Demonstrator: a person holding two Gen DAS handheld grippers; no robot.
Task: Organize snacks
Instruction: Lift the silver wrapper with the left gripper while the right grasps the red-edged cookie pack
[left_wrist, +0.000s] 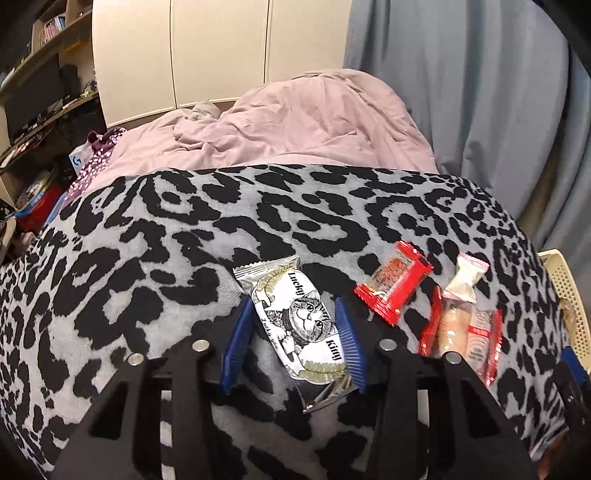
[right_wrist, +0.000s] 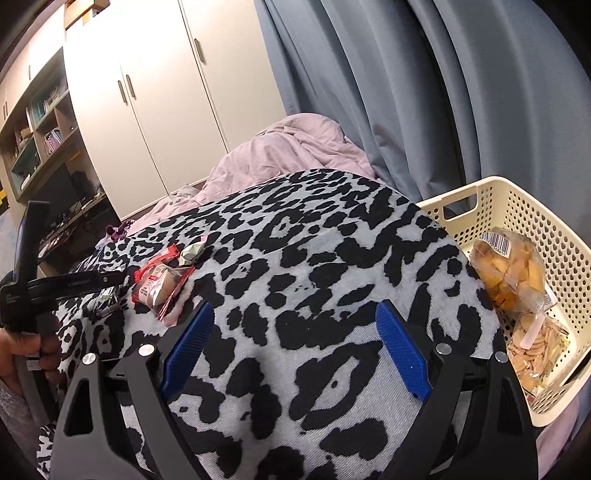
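On the leopard-print blanket (left_wrist: 147, 240) a silver "Lucky Kitty" packet (left_wrist: 299, 325) is gripped between the blue pads (left_wrist: 349, 343) of the left gripper (left_wrist: 293, 345); the pads are pressed against its two long edges, narrowed to the packet's width. The packet's long axis runs from the upper left, away from the camera, down to the lower right toward the gripper body, slightly askew to the fingers. Its far crimped end is pointed at the pink duvet (left_wrist: 295, 122); whether it is lifted off the blanket cannot be told.

To its right three more snacks are counted on the blanket: one small red packet (left_wrist: 393, 282), laid diagonally with its long axis from lower left to upper right; one small pale twisted wrapper (left_wrist: 467, 275); and one larger red-edged clear packet (left_wrist: 463, 338) with biscuits inside, its long axis pointing roughly away from the camera and touching the pale wrapper's near end.

The right gripper (right_wrist: 295, 350) is held wide apart above bare blanket, with nothing between its fingers. Beside it, at the right edge of the blanket, one cream perforated basket (right_wrist: 546, 236) is seen, in which two clear bags are counted: a bag of orange-brown crackers (right_wrist: 511, 275) and a bag of pale biscuits (right_wrist: 535, 354) nearer the camera.
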